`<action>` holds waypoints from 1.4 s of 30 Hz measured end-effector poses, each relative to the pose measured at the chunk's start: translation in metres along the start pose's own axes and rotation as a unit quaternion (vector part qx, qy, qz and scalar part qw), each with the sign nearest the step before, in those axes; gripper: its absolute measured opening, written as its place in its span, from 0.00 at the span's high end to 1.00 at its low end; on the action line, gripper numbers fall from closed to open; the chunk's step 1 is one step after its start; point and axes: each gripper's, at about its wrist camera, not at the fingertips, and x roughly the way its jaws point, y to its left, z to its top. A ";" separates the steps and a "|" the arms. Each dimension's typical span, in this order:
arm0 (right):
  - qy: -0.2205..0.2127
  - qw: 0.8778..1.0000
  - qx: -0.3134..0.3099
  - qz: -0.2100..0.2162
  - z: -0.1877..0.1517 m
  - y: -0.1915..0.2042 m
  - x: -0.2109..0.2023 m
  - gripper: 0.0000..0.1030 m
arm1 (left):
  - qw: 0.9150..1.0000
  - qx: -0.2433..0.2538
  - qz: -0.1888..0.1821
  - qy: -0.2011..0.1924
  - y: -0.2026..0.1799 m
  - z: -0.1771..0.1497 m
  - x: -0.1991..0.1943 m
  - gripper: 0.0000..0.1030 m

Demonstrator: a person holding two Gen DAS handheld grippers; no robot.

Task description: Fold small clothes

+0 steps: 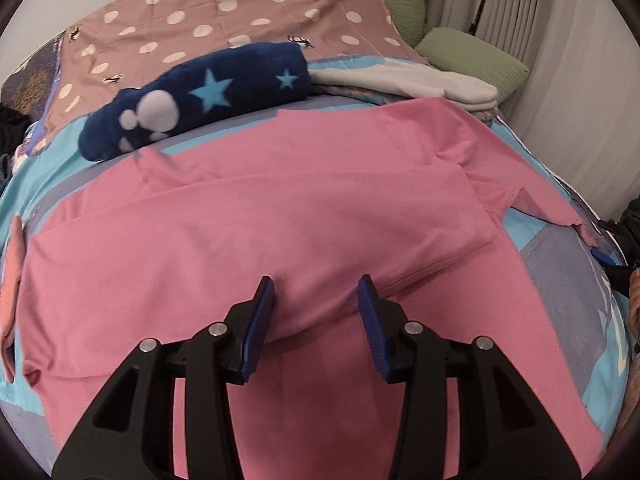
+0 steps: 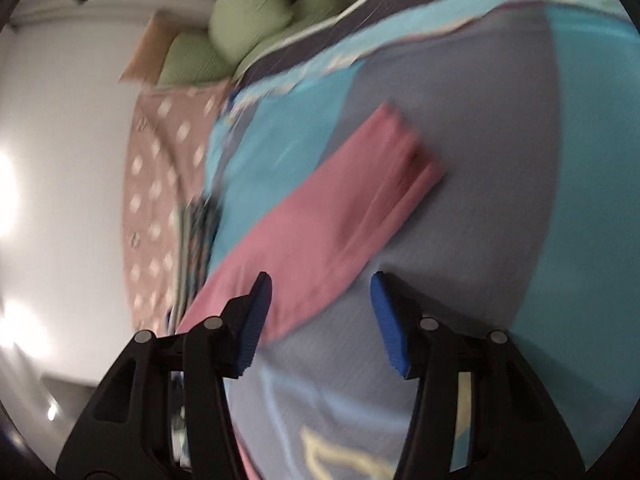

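Note:
A pink T-shirt (image 1: 256,232) lies spread on the bed, with one side folded over the middle and a sleeve reaching right. My left gripper (image 1: 316,292) is open and empty just above a fold ridge of the shirt. My right gripper (image 2: 320,292) is open and empty; the view is blurred. The pink sleeve (image 2: 344,216) lies on the blue and grey bedcover (image 2: 500,184) between and beyond its fingers. A blue fingertip of the right gripper (image 1: 602,258) shows at the right edge of the left wrist view, near the sleeve end.
A rolled navy star-print garment (image 1: 192,96) and a folded white garment (image 1: 416,80) lie behind the shirt. A brown dotted sheet (image 1: 248,12) covers the far bed. Green pillows (image 1: 472,56) lie by the curtain. An orange cloth (image 1: 12,276) is at the left edge.

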 end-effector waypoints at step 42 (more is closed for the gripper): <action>0.285 0.806 -0.513 0.070 -0.331 0.232 0.150 0.91 | 0.937 -0.220 -0.269 -0.035 0.113 -0.026 -0.017 0.52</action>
